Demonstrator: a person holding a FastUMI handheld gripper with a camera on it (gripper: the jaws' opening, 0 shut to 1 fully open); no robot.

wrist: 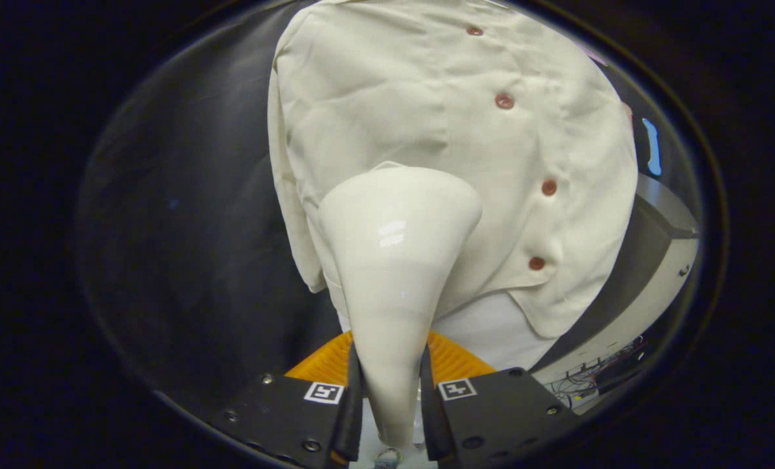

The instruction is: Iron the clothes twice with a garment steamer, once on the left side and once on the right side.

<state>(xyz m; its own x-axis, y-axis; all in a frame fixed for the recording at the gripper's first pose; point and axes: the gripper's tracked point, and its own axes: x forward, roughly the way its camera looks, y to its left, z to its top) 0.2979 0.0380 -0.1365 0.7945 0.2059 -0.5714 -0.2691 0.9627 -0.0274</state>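
A cream garment steamer [397, 260] runs up from between my fingers, its narrow handle clamped by both of them and its wide head pointing at the shirt. My gripper [389, 391] is shut on that handle. The cream button-up shirt [426, 111] hangs just beyond the steamer head, with reddish-brown buttons [504, 100] in a row down its placket. The steamer head rests over the lower part of the shirt panel to the left of the buttons; I cannot tell if it touches the cloth. The head hides part of that panel.
Black booth cloth [185, 215] hangs behind and to the left of the shirt. A white panel with a grey edge [654, 260] and some loose wires [596, 374] lie beyond the fingers to the right, below the shirt hem.
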